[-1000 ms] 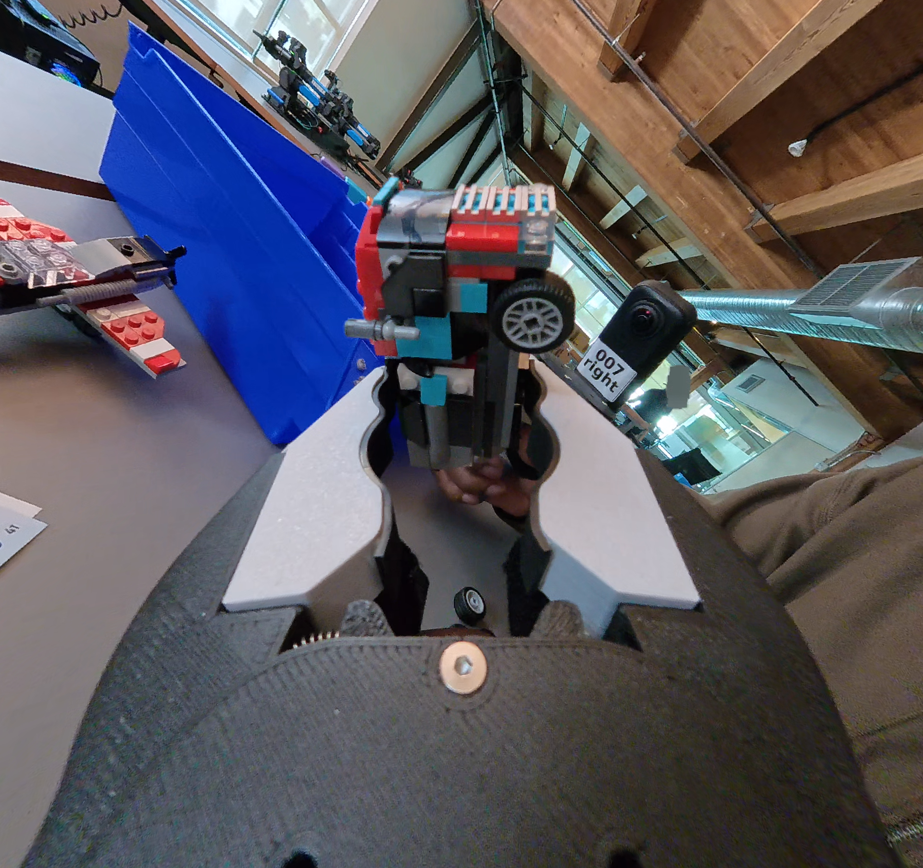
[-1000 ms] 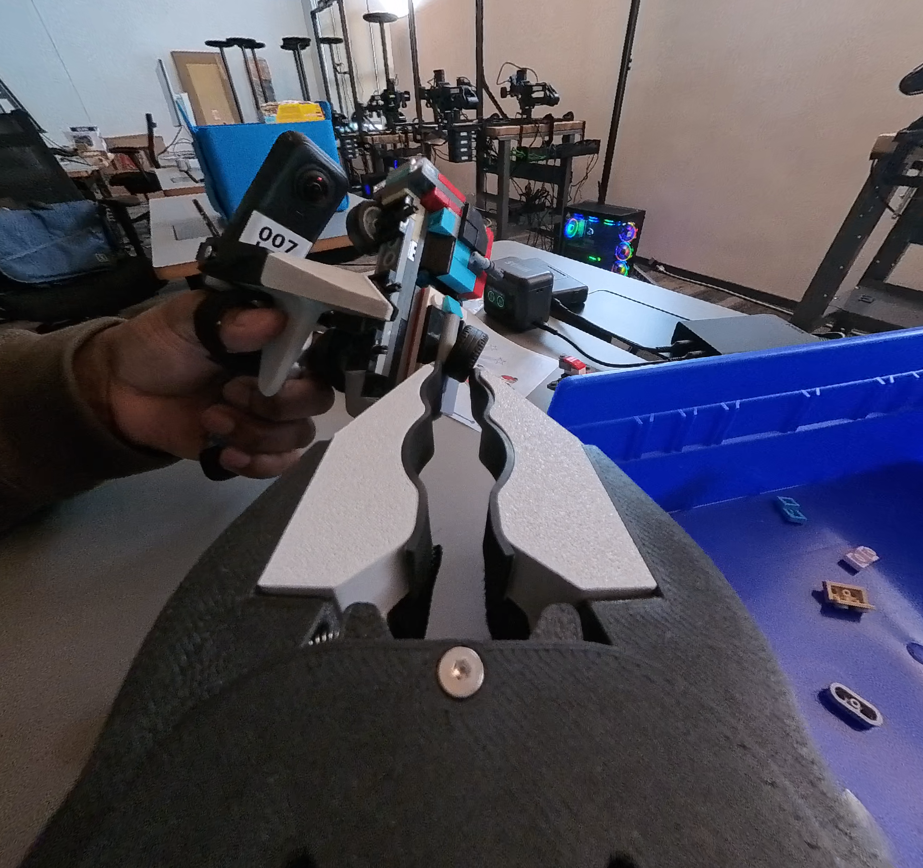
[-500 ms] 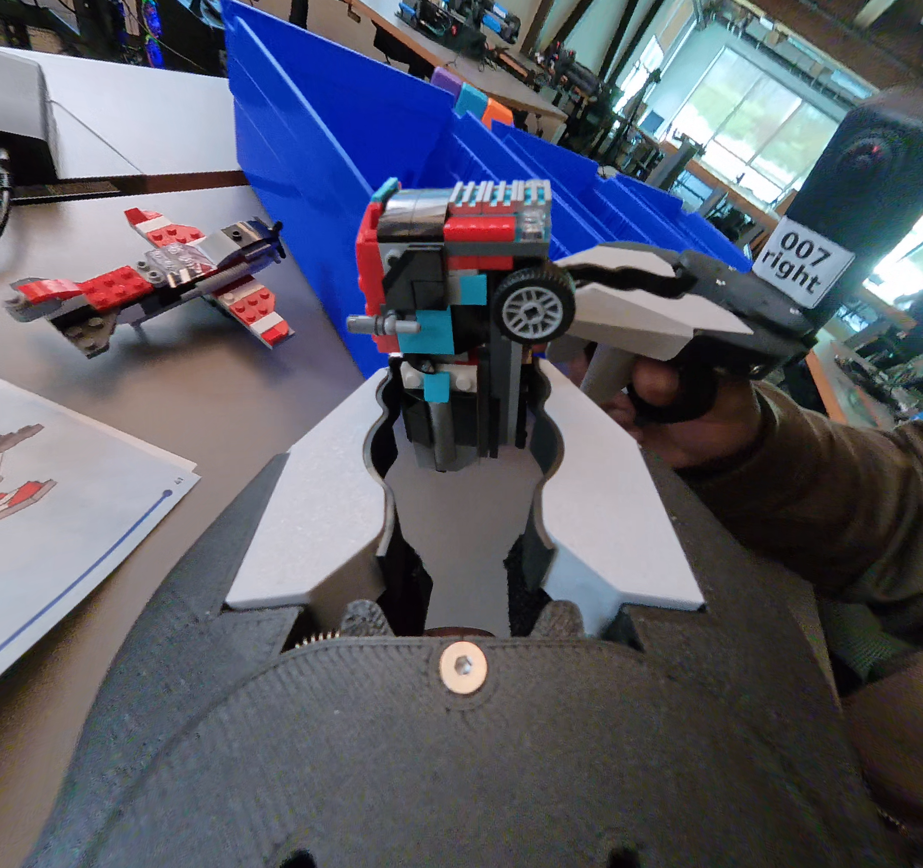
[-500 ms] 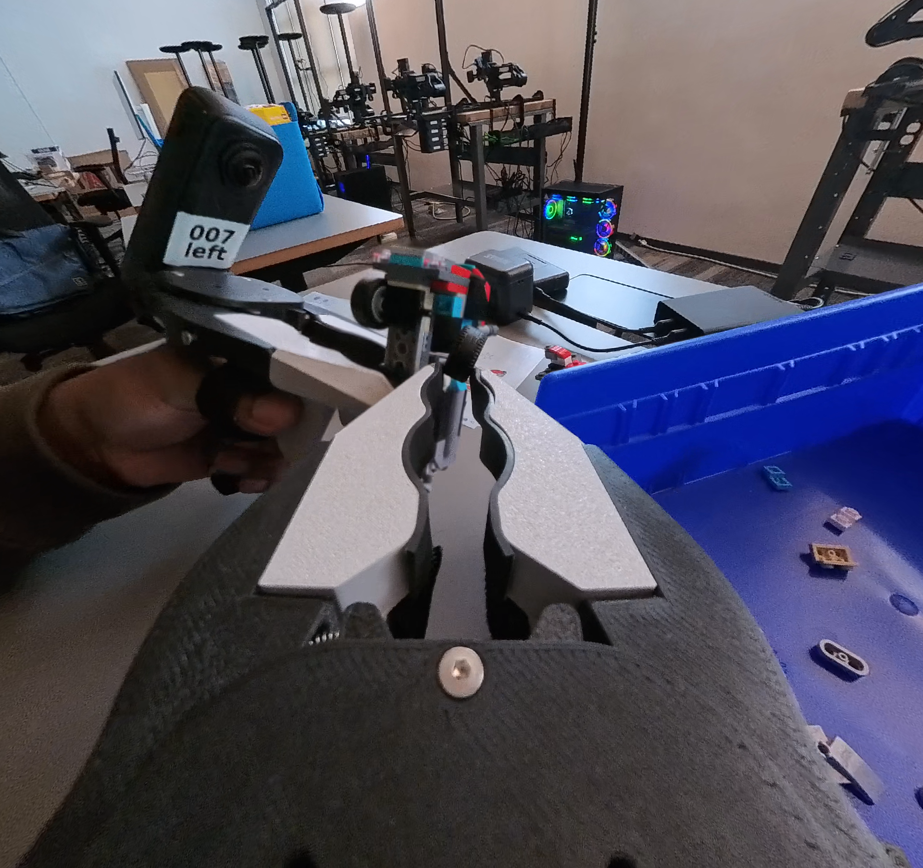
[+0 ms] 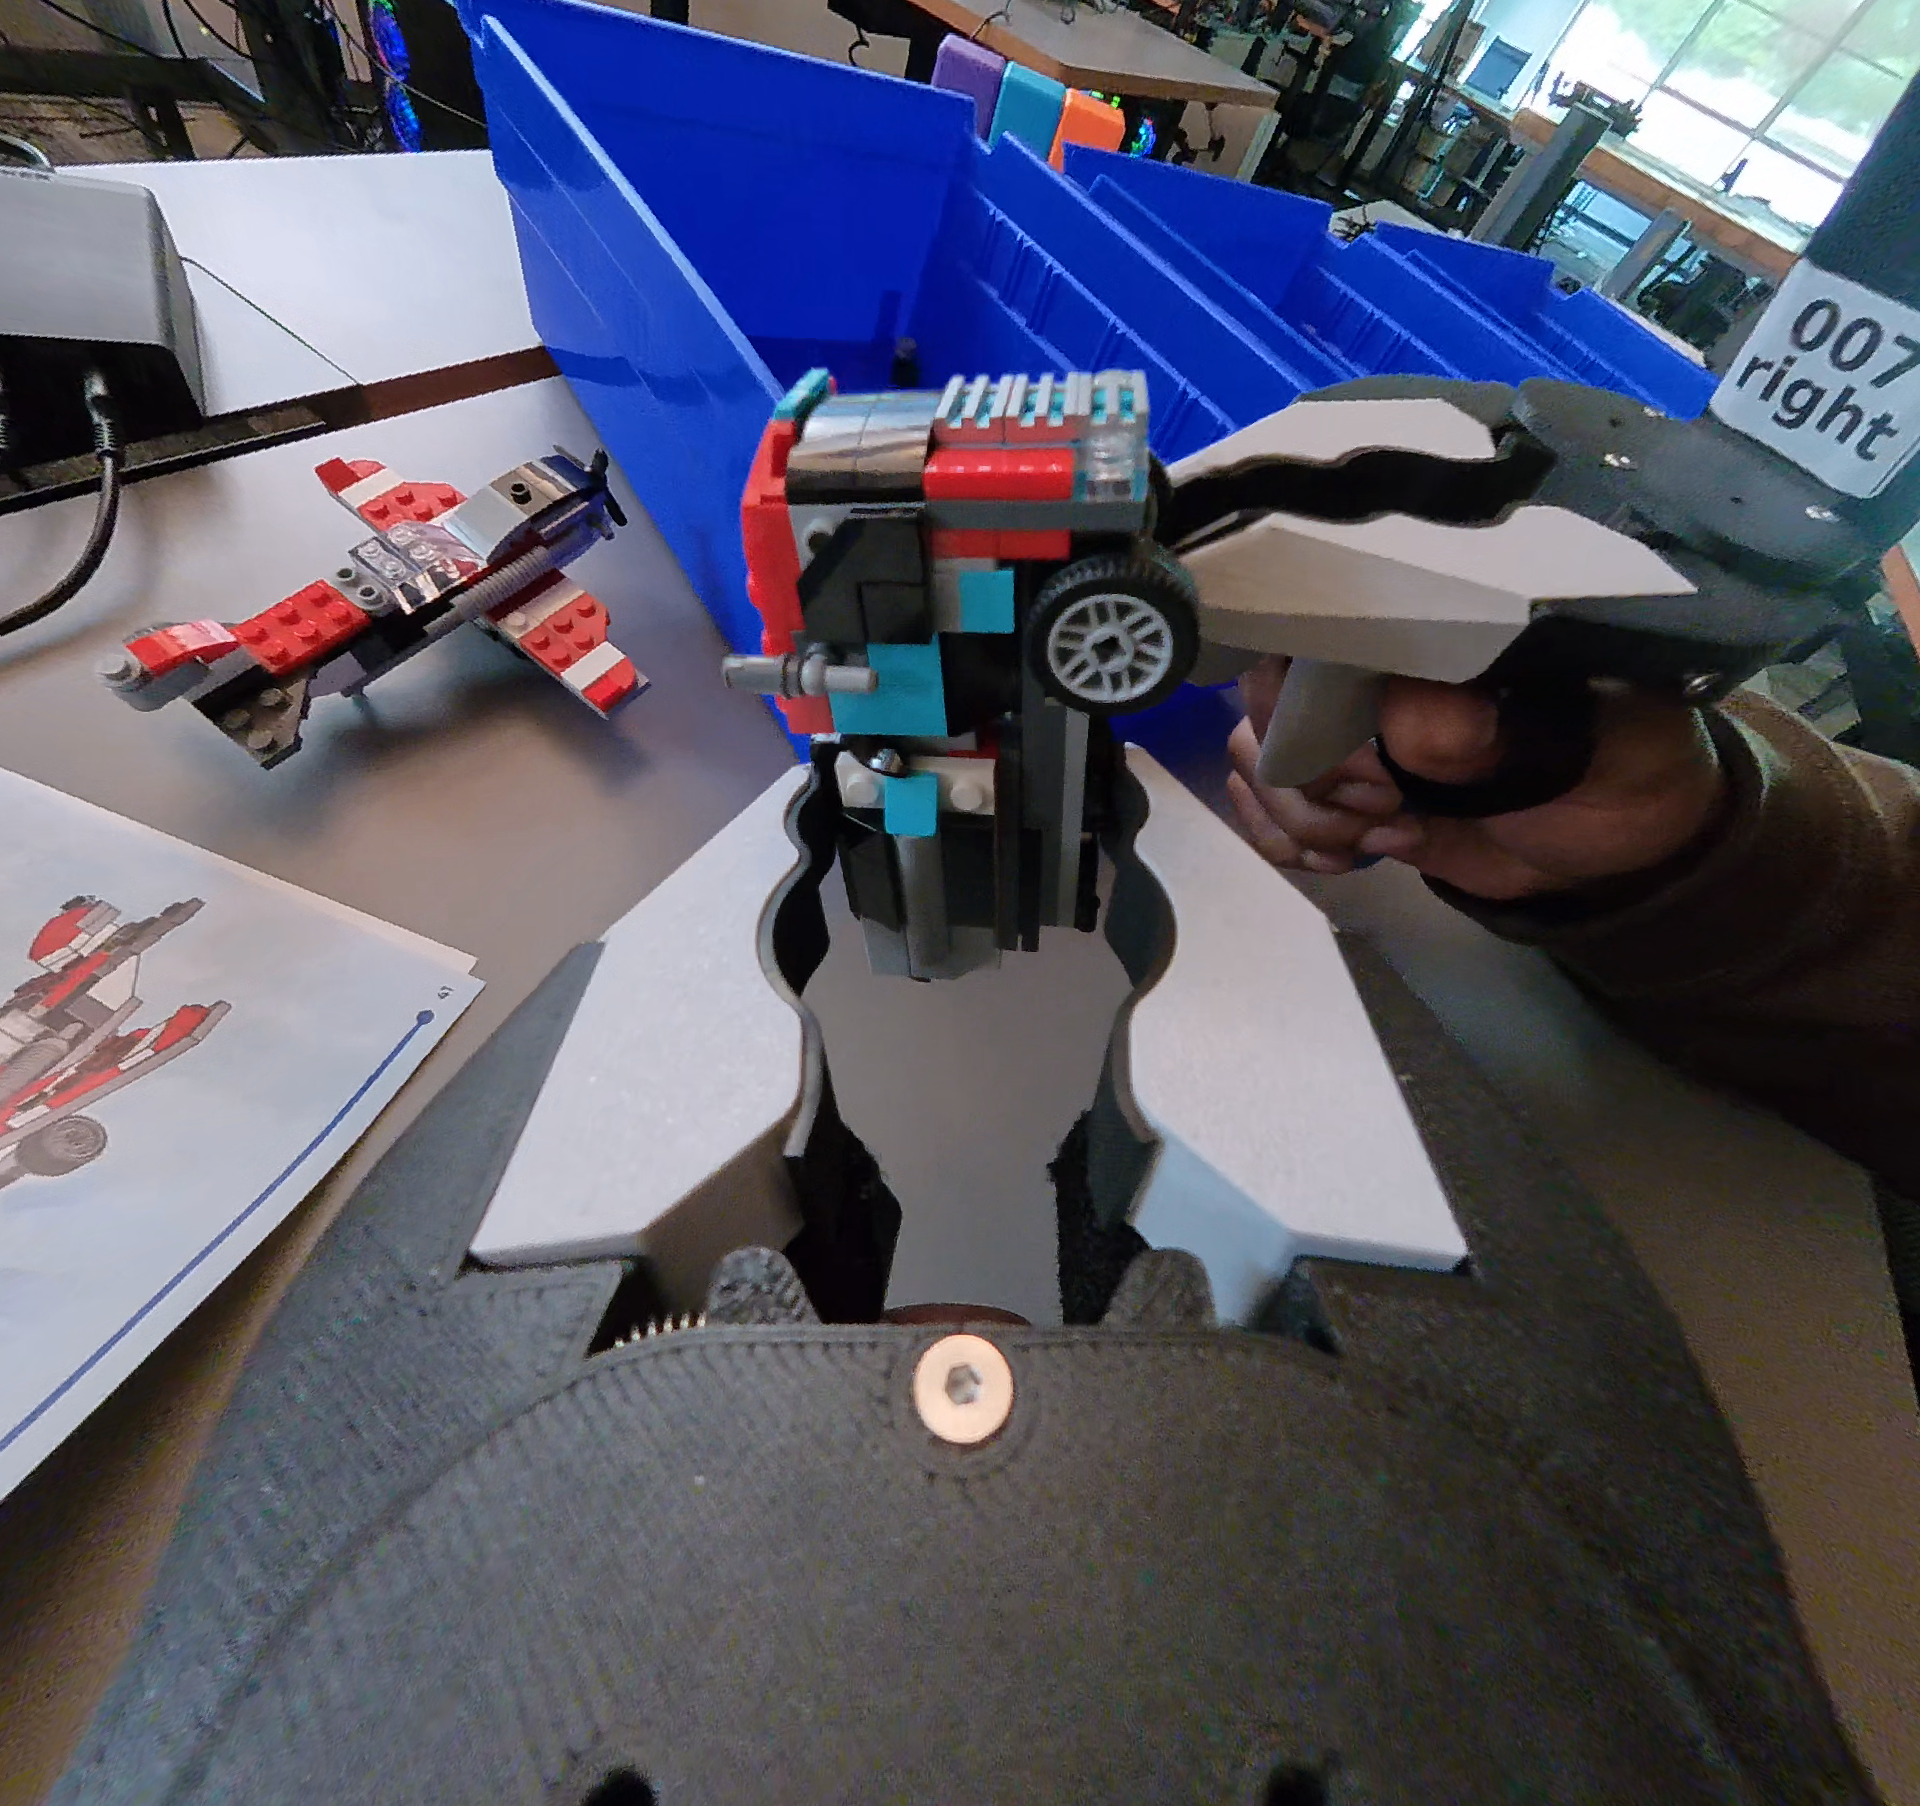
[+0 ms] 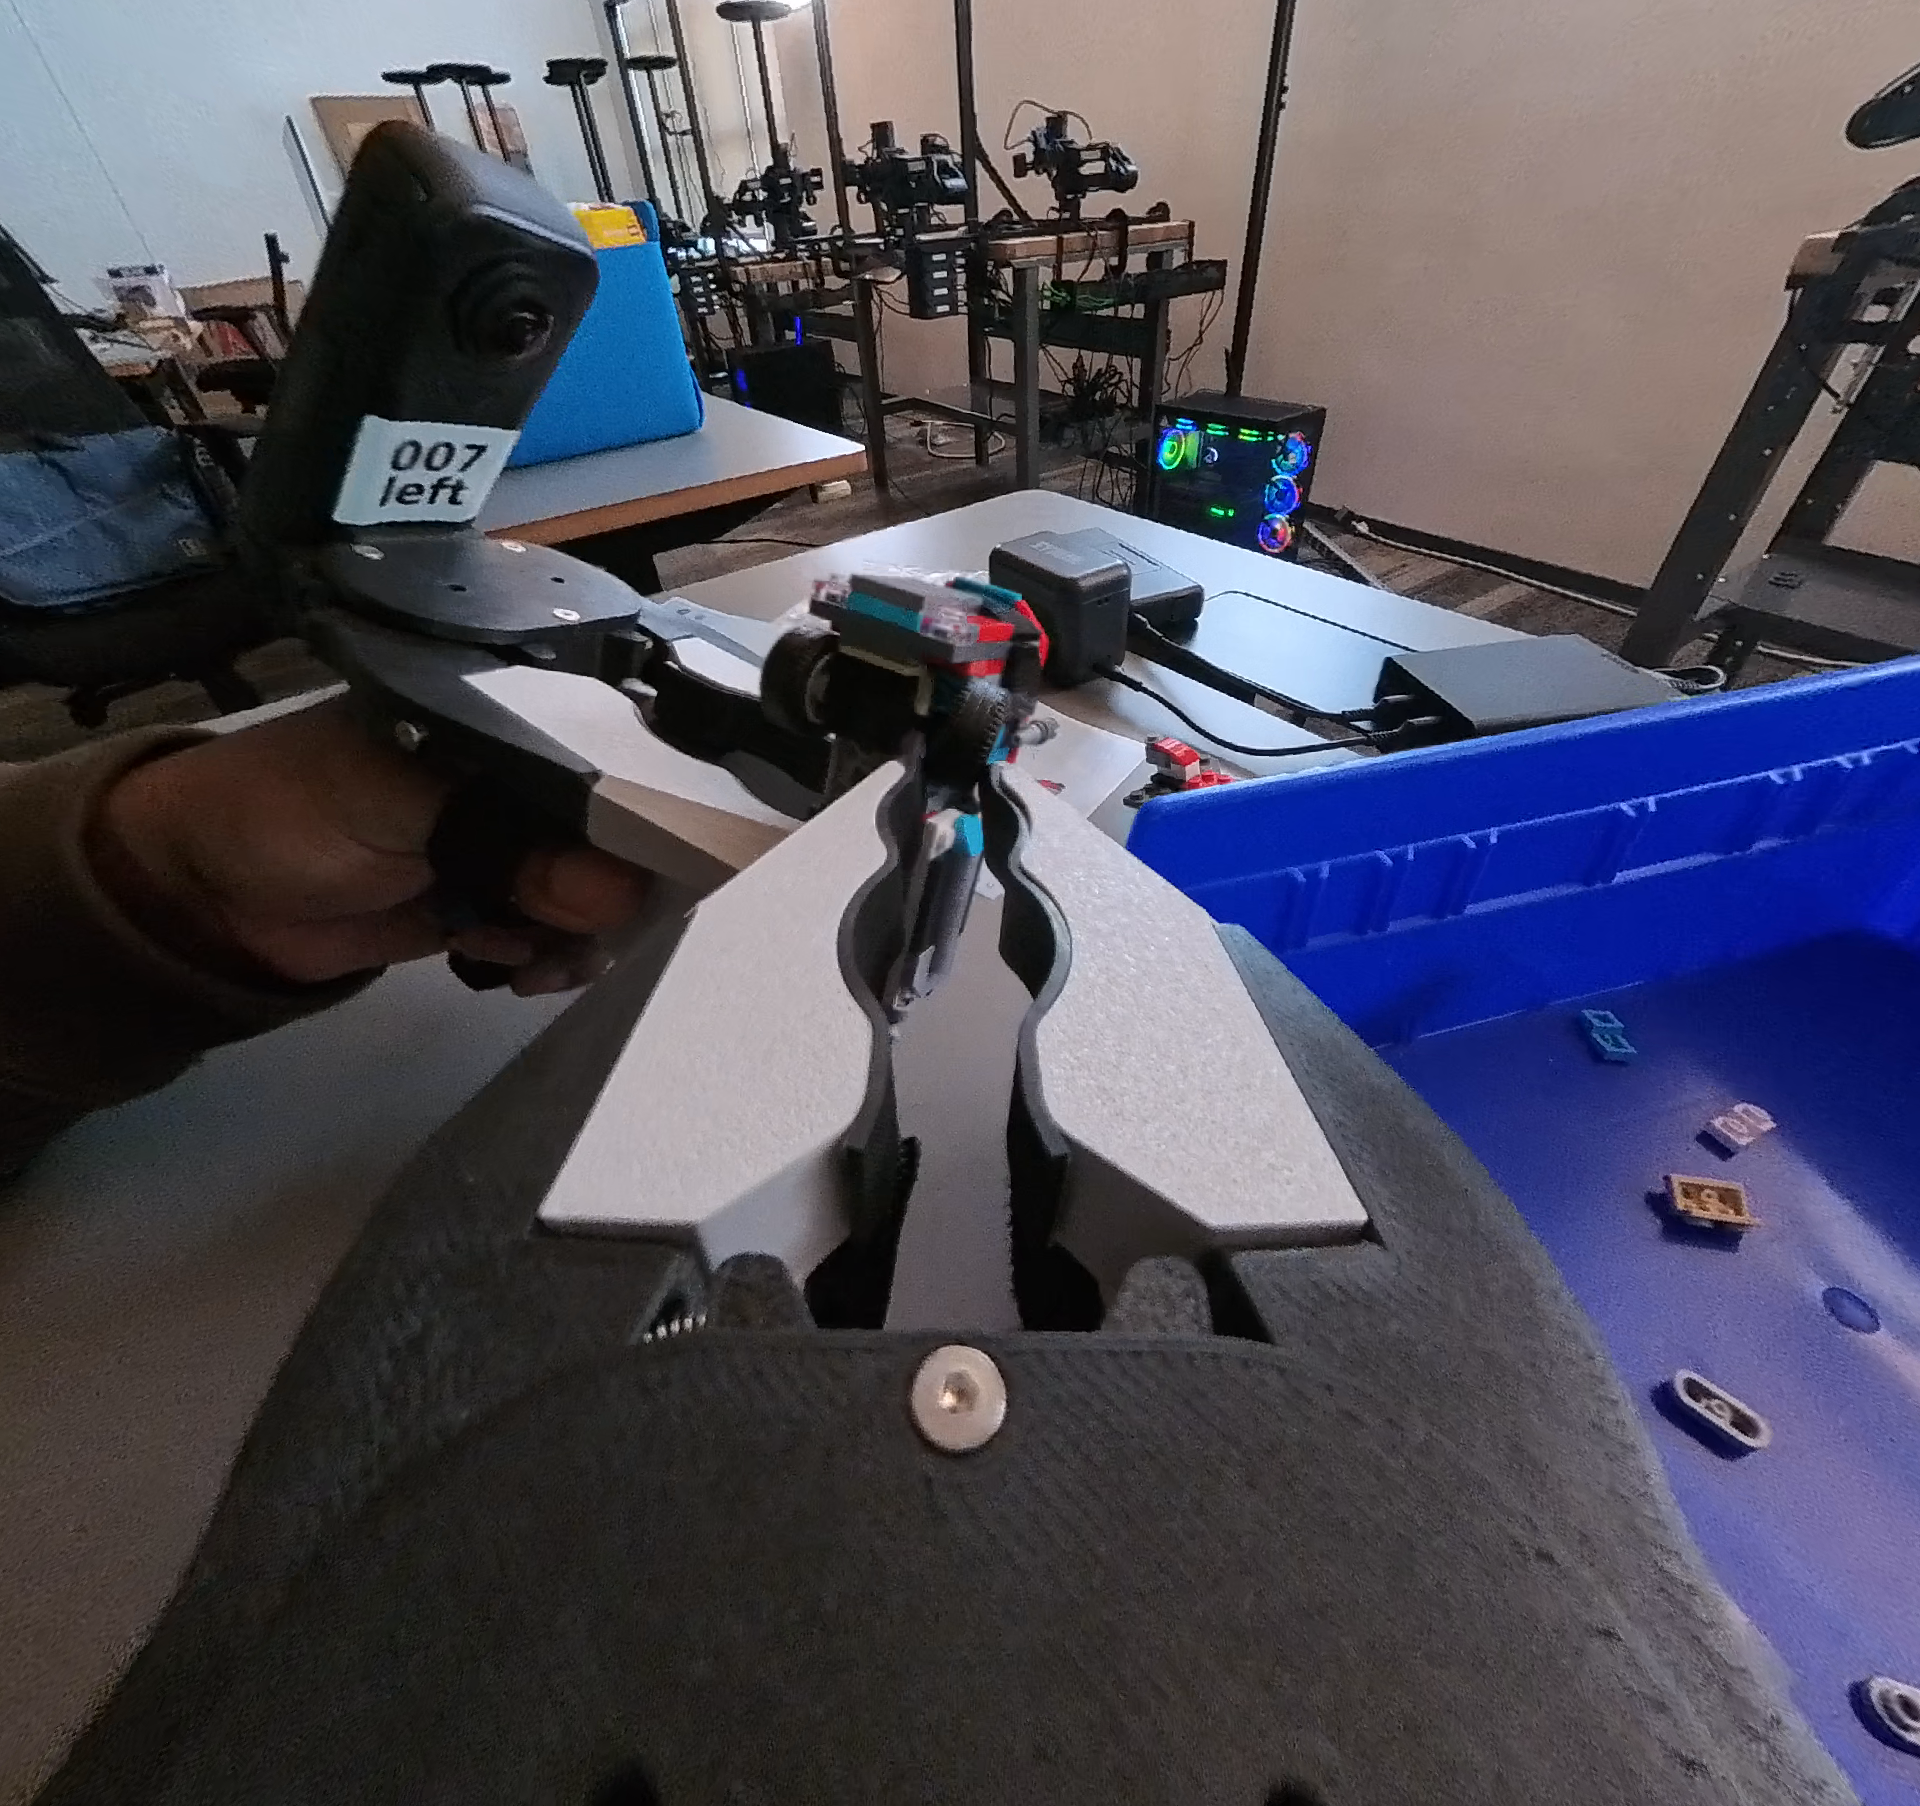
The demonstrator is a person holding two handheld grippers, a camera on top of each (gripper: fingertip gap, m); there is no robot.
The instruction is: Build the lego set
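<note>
My left gripper (image 5: 966, 769) is shut on a red, black, teal and grey brick car (image 5: 935, 561) and holds it upright above the grey table, with the pads pressed on its lower body. My right gripper (image 5: 1169, 530) reaches in from the right, its fingertips behind the car's near wheel (image 5: 1112, 644). In the right wrist view my right gripper (image 6: 948, 785) is nearly closed, pinching the car's far wheel (image 6: 977, 717) at the fingertips. The car (image 6: 914, 634) hangs down behind the gap. The left gripper (image 6: 810, 728) comes in from the left there.
A large blue bin (image 5: 727, 198) stands just behind the car; in the right wrist view it (image 6: 1558, 873) holds several loose pieces. A red brick aeroplane (image 5: 384, 603) and an instruction sheet (image 5: 156, 1081) lie on the left. A black adapter (image 6: 1060, 593) and cables sit farther back. The left gripper's tips are roughly 4 centimeters from the right gripper's.
The left view swung from the ceiling down to the table, with the car fixed in the left grasp. The right gripper moved from behind the car to its right, its tips staying at the wheel.
</note>
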